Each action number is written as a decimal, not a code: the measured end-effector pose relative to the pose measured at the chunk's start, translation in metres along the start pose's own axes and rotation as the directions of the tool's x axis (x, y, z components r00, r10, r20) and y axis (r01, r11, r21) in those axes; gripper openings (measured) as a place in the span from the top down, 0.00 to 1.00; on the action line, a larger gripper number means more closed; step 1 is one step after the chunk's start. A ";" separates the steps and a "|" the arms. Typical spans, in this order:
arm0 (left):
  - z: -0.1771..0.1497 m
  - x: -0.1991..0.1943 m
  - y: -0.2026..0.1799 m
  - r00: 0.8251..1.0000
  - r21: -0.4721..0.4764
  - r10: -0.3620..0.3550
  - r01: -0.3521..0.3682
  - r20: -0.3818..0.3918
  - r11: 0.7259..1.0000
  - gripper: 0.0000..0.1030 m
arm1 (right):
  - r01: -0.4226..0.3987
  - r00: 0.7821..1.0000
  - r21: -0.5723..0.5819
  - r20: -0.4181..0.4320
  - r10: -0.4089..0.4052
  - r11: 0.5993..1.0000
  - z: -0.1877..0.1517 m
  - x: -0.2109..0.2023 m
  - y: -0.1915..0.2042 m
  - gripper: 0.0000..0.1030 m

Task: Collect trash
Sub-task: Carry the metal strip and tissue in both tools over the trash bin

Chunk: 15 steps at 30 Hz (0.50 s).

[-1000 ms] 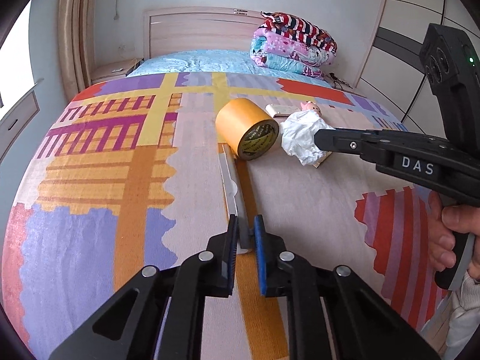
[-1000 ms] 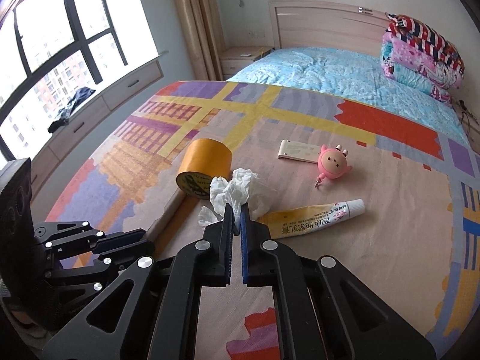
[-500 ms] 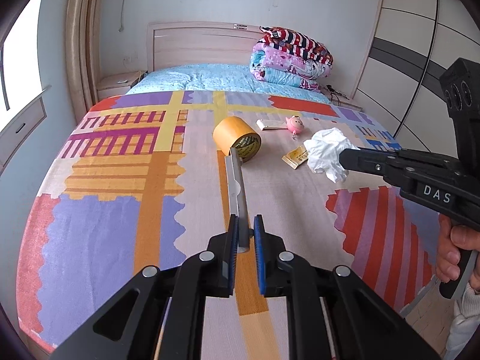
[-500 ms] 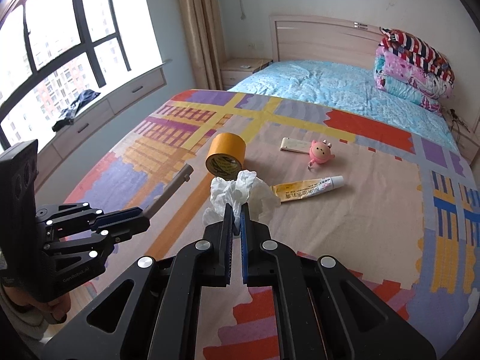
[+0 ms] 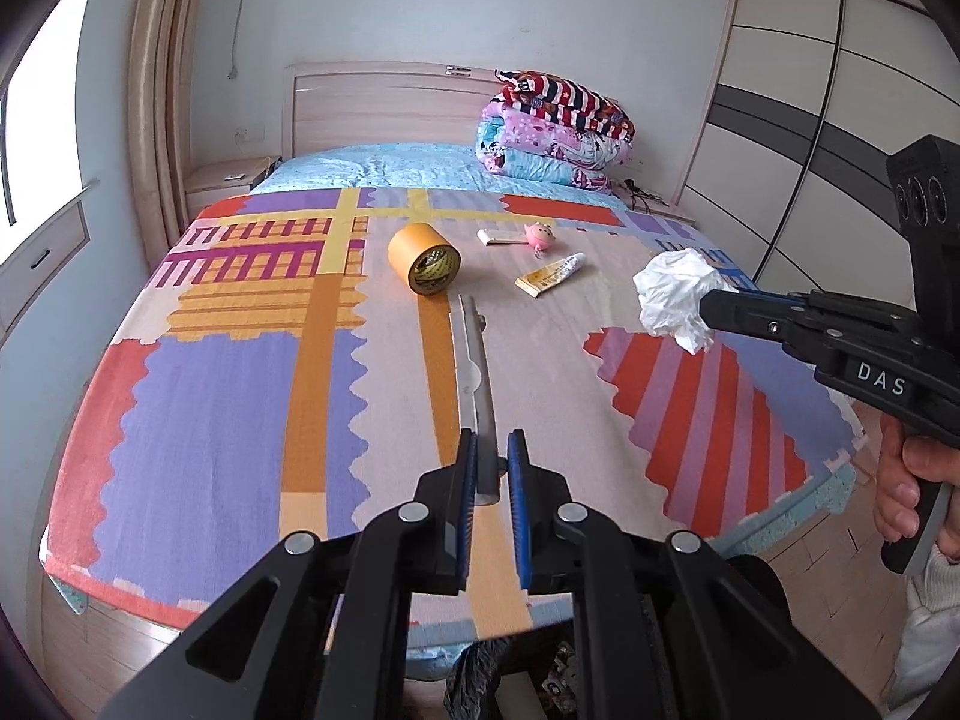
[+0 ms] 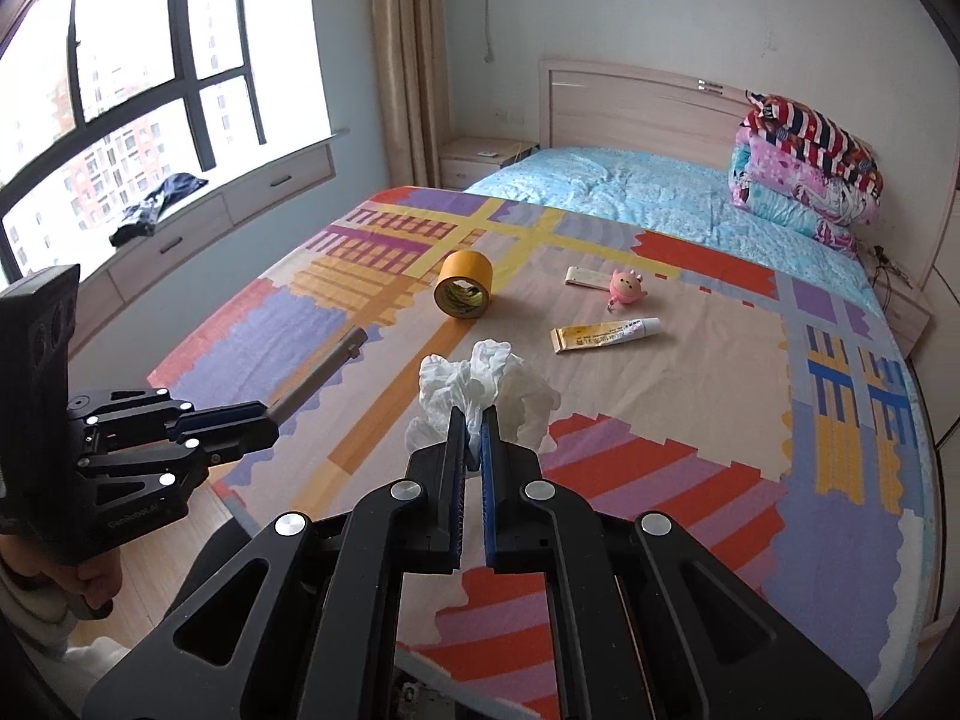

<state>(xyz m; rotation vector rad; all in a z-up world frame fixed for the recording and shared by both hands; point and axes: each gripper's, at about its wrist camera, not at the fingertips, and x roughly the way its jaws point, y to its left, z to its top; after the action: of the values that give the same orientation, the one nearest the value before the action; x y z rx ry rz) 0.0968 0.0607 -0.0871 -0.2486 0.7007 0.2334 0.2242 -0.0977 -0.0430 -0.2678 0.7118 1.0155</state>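
Bedroom light falls on a bed (image 5: 240,396) under a patchwork cover, where tape (image 5: 423,258), a tube (image 5: 549,275) and a pink toy (image 5: 538,235) lie. Our left gripper (image 5: 492,468) clamps a grey strip (image 5: 474,372), our right gripper (image 6: 473,438) pinches crumpled tissue (image 6: 480,384), both held above the bed's foot. We should keep both fingers clenched until over the dark bag (image 5: 480,684) below the bed's edge; we cannot make out its contents.

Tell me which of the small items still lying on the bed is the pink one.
The round pink toy figure, between the flat beige card and the yellow ointment tube. The tape roll is orange.
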 end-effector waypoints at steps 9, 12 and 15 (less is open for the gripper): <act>-0.036 -0.036 -0.021 0.997 0.049 -0.074 0.075 -0.016 0.996 0.90 | -0.022 1.000 -0.005 -0.003 0.022 1.000 -0.038 -0.033 0.021 0.95; -0.049 -0.042 -0.026 0.994 0.063 -0.101 0.103 -0.044 0.993 0.90 | -0.033 0.999 0.012 -0.016 0.033 0.999 -0.057 -0.040 0.026 0.95; -0.062 -0.045 -0.033 0.991 0.078 -0.116 0.122 -0.070 0.990 0.90 | -0.032 0.999 0.030 -0.032 0.033 0.999 -0.075 -0.045 0.032 0.95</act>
<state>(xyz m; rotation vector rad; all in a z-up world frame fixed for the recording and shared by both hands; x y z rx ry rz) 0.0355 0.0049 -0.0986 -0.2198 0.7558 0.0826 0.1511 -0.1510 -0.0659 -0.2483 0.7626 1.0329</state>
